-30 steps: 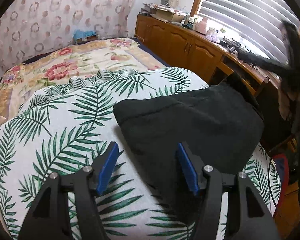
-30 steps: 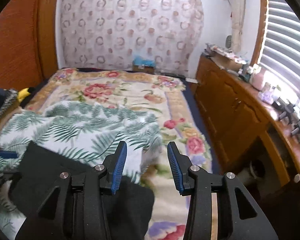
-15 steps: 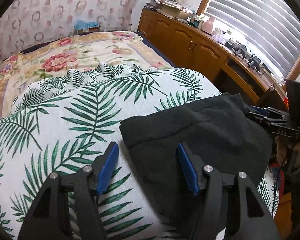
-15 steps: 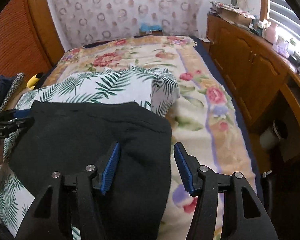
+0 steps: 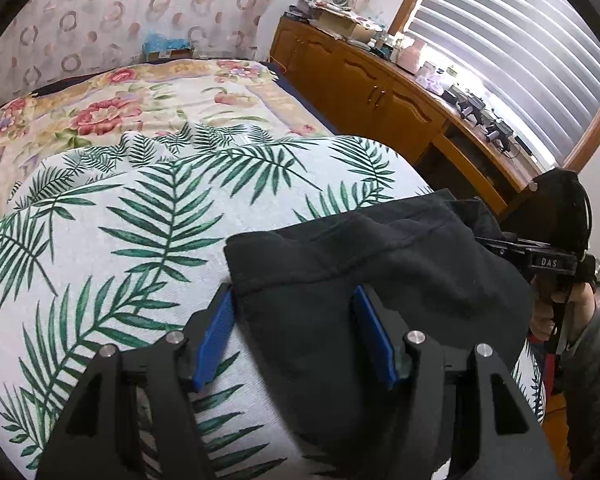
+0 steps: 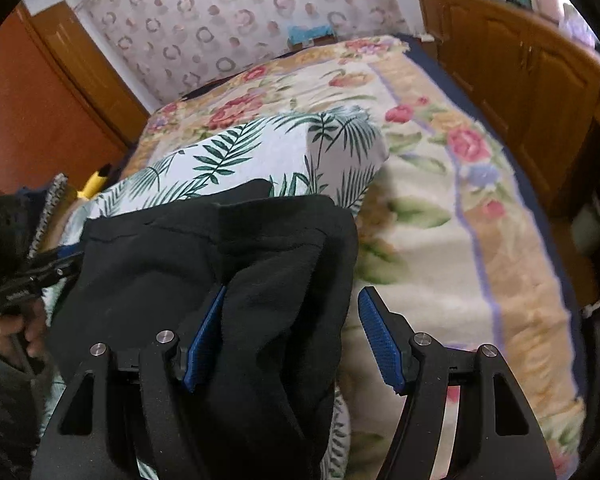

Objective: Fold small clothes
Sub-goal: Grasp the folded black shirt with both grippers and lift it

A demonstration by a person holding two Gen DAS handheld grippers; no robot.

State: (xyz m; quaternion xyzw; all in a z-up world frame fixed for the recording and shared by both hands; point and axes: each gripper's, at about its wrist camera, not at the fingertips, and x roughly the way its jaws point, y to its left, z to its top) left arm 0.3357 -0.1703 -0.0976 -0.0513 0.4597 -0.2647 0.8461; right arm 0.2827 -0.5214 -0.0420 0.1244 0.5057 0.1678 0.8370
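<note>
Both tongs [image 5: 296, 332] [image 6: 292, 336] spread, black garment [image 5: 380, 272] between

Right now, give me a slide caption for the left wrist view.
Open left gripper straddling the near edge of a black garment on a palm-leaf bedspread, right gripper at its far side.

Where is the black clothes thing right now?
The black garment lies on the palm-leaf cover at the bed's near end, between the open left gripper and right gripper.
</note>
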